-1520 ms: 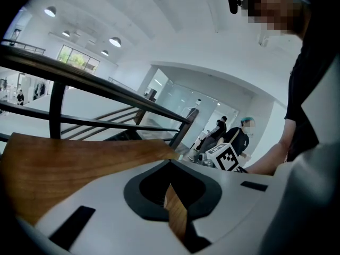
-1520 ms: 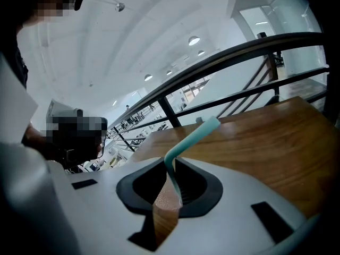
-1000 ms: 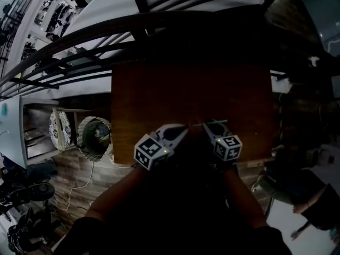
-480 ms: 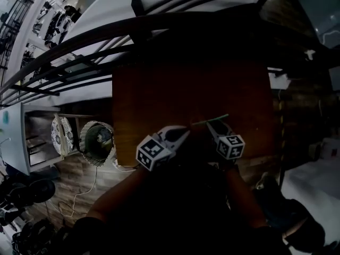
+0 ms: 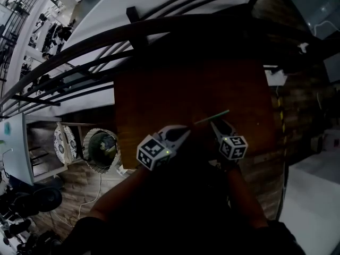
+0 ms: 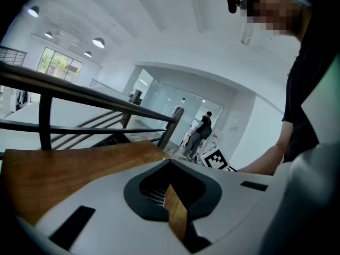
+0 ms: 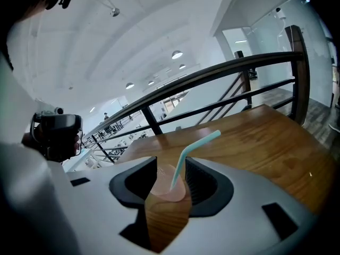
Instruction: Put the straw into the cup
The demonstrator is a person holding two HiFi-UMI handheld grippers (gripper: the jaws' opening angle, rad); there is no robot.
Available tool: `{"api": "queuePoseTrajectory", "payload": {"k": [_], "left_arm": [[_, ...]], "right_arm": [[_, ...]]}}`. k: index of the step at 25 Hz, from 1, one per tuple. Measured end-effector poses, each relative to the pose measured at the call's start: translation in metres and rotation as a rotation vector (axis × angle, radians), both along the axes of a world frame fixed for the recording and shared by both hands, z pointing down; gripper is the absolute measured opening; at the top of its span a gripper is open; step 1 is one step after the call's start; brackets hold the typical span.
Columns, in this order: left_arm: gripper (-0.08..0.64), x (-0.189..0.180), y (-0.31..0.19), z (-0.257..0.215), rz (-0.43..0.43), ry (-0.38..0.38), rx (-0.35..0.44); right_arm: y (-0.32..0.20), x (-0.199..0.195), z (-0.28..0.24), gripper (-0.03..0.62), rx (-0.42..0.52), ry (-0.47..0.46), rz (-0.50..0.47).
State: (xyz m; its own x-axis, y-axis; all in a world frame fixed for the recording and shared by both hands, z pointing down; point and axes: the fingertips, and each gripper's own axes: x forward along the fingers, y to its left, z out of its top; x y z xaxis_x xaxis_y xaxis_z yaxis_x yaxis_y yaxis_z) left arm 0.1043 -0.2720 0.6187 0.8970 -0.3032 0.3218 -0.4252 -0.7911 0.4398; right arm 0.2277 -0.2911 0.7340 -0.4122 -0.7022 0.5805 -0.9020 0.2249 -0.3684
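Straw, teal and bent (image 7: 186, 155), stands in the translucent pinkish cup (image 7: 169, 184) on the brown wooden table (image 7: 265, 142). Right hand-held gripper (image 7: 170, 166) has just been opening; jaws now wide, cup between them, pads off it. Left hand-held gripper (image 6: 170, 163) has its jaws together, holding nothing.

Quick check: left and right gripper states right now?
Left gripper: shut, nothing between its jaws.
Right gripper: open, and its jaws have just been opening; the cup with the straw in it stands between them.
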Motion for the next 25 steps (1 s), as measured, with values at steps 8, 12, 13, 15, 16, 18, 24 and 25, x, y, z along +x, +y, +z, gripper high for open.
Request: {"api": "queuePoseTrajectory", "payload": {"k": [8,12,13,15,16,18,24,25], "left_arm": [[0.011,-0.021,0.01,-0.023,0.028,0.015,0.058],[0.011,-0.035,0.014,-0.036,0.036,0.025,0.087],[0.011,-0.038,0.015,-0.039,0.039,0.027,0.093],[0.011,-0.043,0.017,-0.045,0.05,0.03,0.106],[0.011,-0.045,0.018,-0.047,0.056,0.031,0.111],[0.011,-0.047,0.022,-0.053,0.062,0.035,0.122],[0.011,-0.055,0.031,-0.066,0.069,0.044,0.145],[0.011,-0.057,0.032,-0.067,0.068,0.045,0.146]], "right_arm": [[0.008,-0.019,-0.04,0.151,0.095,0.042,0.025],[0.011,-0.034,-0.071,0.101,0.163,0.051,0.028],[0.014,-0.038,-0.079,0.087,0.179,0.049,0.027],[0.018,-0.044,-0.094,0.065,0.212,0.049,0.023],[0.021,-0.046,-0.1,0.053,0.227,0.052,0.02],[0.027,-0.052,-0.112,0.034,0.251,0.045,0.014],[0.045,-0.066,-0.146,0.011,0.337,0.003,-0.002],[0.046,-0.068,-0.149,0.011,0.35,0.008,-0.006]]}}
